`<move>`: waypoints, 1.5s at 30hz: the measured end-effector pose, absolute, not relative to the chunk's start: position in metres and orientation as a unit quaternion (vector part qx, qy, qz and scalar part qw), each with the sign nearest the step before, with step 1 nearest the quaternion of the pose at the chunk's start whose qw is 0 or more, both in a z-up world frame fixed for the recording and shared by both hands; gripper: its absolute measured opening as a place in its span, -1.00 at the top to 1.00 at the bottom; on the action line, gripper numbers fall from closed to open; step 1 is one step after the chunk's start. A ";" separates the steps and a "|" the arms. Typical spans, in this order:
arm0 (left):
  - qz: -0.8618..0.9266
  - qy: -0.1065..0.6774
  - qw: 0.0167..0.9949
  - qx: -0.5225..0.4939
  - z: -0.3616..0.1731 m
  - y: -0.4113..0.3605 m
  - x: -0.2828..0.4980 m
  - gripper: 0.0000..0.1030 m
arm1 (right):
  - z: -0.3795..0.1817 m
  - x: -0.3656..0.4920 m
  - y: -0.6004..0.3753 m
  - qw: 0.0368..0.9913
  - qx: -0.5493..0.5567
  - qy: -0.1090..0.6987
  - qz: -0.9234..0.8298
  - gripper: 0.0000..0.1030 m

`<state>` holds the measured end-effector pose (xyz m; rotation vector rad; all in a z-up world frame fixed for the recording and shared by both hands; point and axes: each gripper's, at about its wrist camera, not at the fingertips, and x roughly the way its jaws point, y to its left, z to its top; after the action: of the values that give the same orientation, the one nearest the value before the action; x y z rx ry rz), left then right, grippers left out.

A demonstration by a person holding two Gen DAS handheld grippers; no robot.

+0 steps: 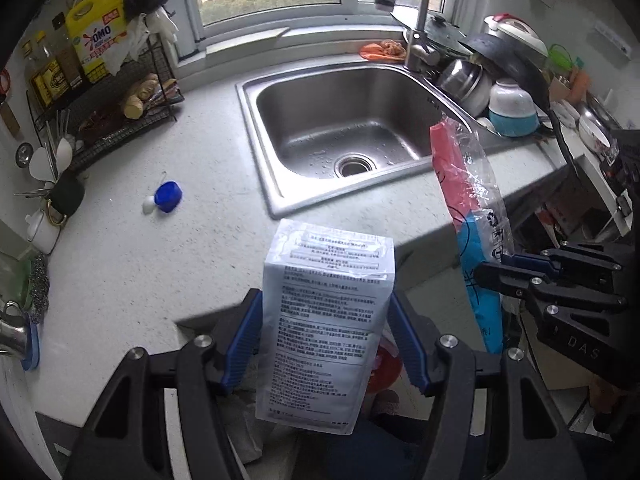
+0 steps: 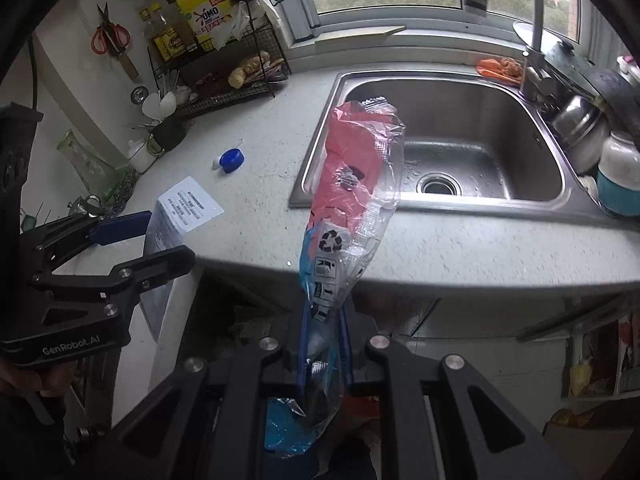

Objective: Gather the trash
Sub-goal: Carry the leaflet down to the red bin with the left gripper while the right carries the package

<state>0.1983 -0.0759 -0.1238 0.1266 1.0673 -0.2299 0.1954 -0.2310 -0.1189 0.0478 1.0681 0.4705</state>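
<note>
at the near edge of the speckled counter (image 1: pixel 132 264), the left gripper (image 1: pixel 326 340) is clamped on a white printed pouch (image 1: pixel 328 320), standing upright between its blue pads. just right of it, the right gripper (image 2: pixel 324 344) pinches a crumpled red-and-blue plastic wrapper (image 2: pixel 352 184) by its lower end. farther back lies the steel sink (image 1: pixel 340 128); a blue bottle cap (image 1: pixel 168 197) rests left of it.

The small print on the white printed pouch (image 1: pixel 326 320) in my left gripper (image 1: pixel 326 340) is too fine to read. The lower end of the red-and-blue clear plastic wrapper (image 2: pixel 352 184) disappears behind my right gripper (image 2: pixel 325 344). The curved steel faucet (image 1: pixel 416 20) is cut off at the frame's top.
</note>
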 end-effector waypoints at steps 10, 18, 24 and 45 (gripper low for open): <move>-0.151 0.564 0.809 0.074 -0.186 -0.135 0.175 -0.18 | -0.161 0.154 -0.282 0.822 0.051 0.543 0.166 0.76; -0.182 0.596 0.776 0.095 -0.256 -0.172 0.178 -0.19 | -0.215 0.149 -0.298 0.802 0.061 0.580 0.127 0.76; -0.188 0.621 0.756 0.079 -0.313 -0.187 0.190 -0.19 | -0.261 0.157 -0.308 0.787 0.066 0.603 0.113 0.76; -0.202 0.648 0.730 0.083 -0.409 -0.189 0.190 -1.00 | -0.340 0.156 -0.337 0.764 0.087 0.635 0.073 0.76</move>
<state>0.1899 -0.1889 -0.4085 0.1836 1.4259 -0.4458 0.1564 -0.3368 -0.3396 0.1886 1.3807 0.1581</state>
